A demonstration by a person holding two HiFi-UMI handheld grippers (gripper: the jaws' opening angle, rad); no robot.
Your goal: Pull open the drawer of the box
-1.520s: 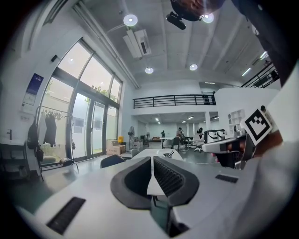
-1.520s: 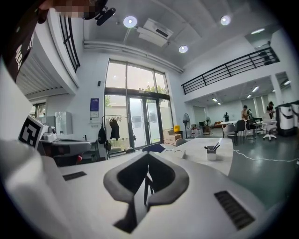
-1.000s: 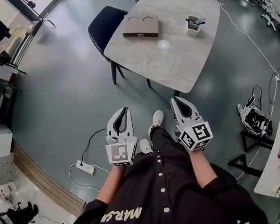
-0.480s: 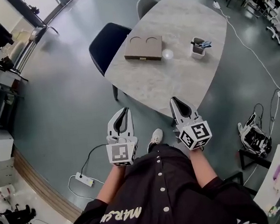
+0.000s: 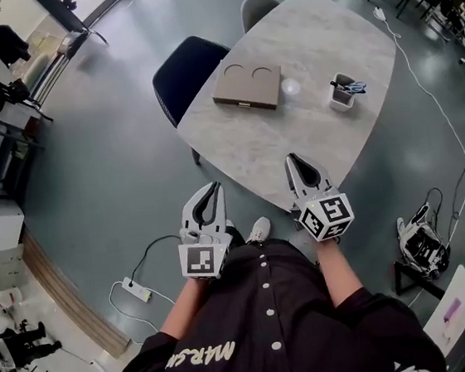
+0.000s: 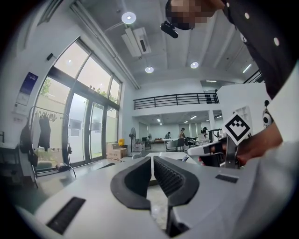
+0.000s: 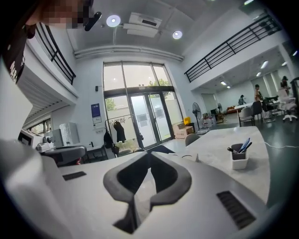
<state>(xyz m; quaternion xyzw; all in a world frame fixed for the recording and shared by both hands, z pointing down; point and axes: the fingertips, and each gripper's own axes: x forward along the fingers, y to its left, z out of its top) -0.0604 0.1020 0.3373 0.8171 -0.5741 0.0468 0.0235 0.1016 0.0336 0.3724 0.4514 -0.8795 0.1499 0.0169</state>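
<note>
**A:** What's nearest?

**B:** The person's shirt [image 5: 274,335], with a shoe [image 5: 259,230] just beyond it. Both grippers are held out in front. The left gripper [image 5: 214,188] shows against the floor [image 5: 106,179], just short of the table's near left edge. In its own view the jaw tips are drawn together, with only a sliver of light between the pads and nothing held.

**A:** And the other?

**B:** The right gripper [image 5: 291,159] points at the table [image 5: 293,132], and its tip overlaps the near edge. Its jaws meet at the tips and are empty. Neither gripper touches anything.

**A:** Anything on the floor?

**B:** A power strip [image 5: 136,289] lies near left, with its cord running toward the person.

**A:** Where's the box?

**B:** The box [image 5: 246,86] lies flat on the far left part of the table, well apart from both grippers. It is brown, with two round marks on top. From the head view its near side looks flush, with no drawer sticking out.

**A:** What else is on the table?

**B:** A pen cup [image 5: 343,93] stands to the right of the box, apart from it.

**A:** And beyond?

**B:** A dark chair [image 5: 186,69] stands at the table's left side, beside the box. A grey chair [image 5: 255,7] stands at the far edge.
</note>
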